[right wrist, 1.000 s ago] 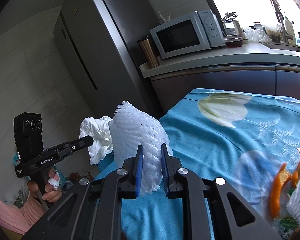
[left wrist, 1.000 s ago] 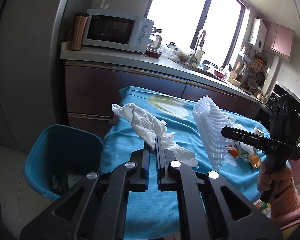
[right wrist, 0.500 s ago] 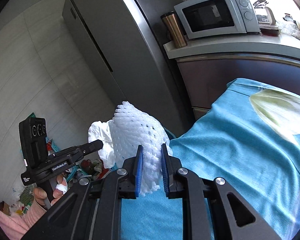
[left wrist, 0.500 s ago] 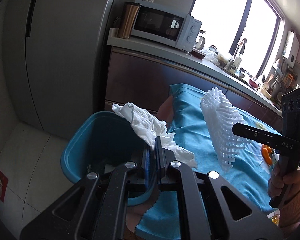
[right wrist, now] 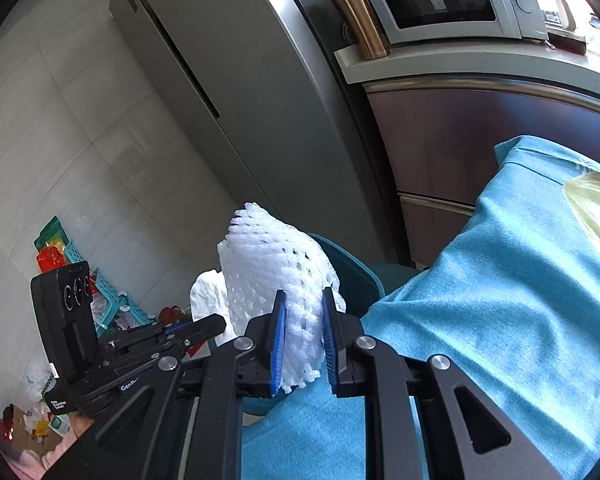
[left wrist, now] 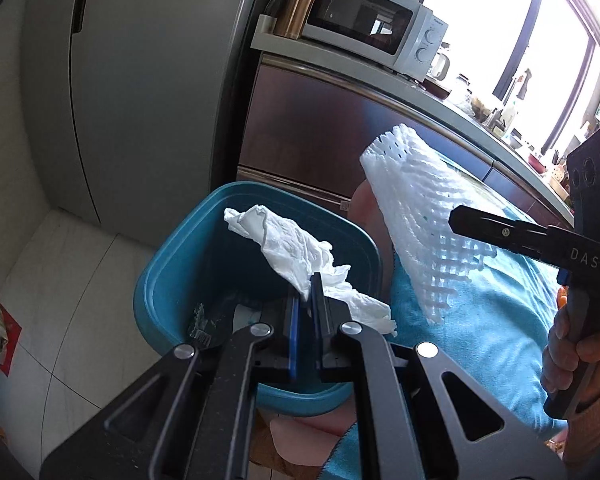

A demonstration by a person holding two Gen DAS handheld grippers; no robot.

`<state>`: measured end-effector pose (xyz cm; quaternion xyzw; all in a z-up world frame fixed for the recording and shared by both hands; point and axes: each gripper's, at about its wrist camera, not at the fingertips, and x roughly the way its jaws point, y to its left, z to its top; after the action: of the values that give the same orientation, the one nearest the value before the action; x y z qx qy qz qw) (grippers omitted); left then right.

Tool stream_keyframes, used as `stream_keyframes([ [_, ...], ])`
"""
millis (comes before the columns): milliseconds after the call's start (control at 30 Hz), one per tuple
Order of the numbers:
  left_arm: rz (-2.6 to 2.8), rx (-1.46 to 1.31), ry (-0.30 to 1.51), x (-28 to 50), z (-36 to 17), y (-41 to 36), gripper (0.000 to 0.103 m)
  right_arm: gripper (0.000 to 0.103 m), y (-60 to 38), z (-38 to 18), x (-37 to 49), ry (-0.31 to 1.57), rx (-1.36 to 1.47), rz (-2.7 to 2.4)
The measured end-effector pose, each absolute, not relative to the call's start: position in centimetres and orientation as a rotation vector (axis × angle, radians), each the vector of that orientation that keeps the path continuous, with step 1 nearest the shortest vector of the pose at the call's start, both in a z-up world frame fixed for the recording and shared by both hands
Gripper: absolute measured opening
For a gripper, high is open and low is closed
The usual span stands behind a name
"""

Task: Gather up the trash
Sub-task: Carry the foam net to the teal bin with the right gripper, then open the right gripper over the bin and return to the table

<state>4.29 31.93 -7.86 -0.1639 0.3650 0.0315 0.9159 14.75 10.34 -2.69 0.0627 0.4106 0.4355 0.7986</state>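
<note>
The left gripper (left wrist: 305, 294) gripped a tissue (left wrist: 296, 248) over the bin (left wrist: 160, 280), whose inside only that view showed. The right gripper (right wrist: 303, 320) clamped foam netting (right wrist: 272, 264); its view alone showed floor clutter (right wrist: 60, 256).

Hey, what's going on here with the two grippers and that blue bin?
A person is clearing trash with a hand-held gripper in each hand. The left gripper is shut on a crumpled tissue, held over the open bin. The right gripper is clamped on a white foam net, near the edge of the blue tablecloth beside the bin. Neither piece is released yet.
</note>
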Motion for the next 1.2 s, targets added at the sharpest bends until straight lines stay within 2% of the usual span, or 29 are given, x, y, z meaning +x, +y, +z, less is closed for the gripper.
stream_keyframes([
  [333,0.089,-0.349,0.797,5.4,-9.8,32.3,0.006,0.016,13.3,-4.7,16.2,0.961,0.101,0.890],
  [567,0.092,-0.374,0.827,6.3,-11.3,32.7,0.006,0.024,15.1,-5.5,16.6,1.016,0.072,0.863],
  [600,0.094,-0.381,0.832,6.5,-11.5,32.8,0.007,0.027,15.4,-5.6,16.9,1.020,0.070,0.861],
  [667,0.109,-0.390,0.837,6.8,-12.0,32.9,0.019,0.028,15.7,-5.8,17.1,1.029,0.067,0.849],
  [700,0.114,-0.398,0.838,7.2,-12.1,33.1,0.022,0.029,15.7,-5.8,17.1,1.031,0.069,0.849],
  [767,0.118,-0.407,0.843,7.5,-12.6,33.1,0.022,0.035,15.7,-5.8,17.1,1.034,0.068,0.845],
  [933,0.123,-0.419,0.850,7.8,-13.1,32.8,0.023,0.041,15.7,-5.9,17.1,1.028,0.070,0.835],
  [1000,0.121,-0.419,0.848,7.8,-13.2,32.7,0.024,0.048,15.5,-5.9,17.1,1.023,0.069,0.833],
  [1200,0.114,-0.407,0.827,6.9,-12.6,32.2,0.029,0.050,14.5,-5.7,17.0,1.007,0.093,0.835],
])
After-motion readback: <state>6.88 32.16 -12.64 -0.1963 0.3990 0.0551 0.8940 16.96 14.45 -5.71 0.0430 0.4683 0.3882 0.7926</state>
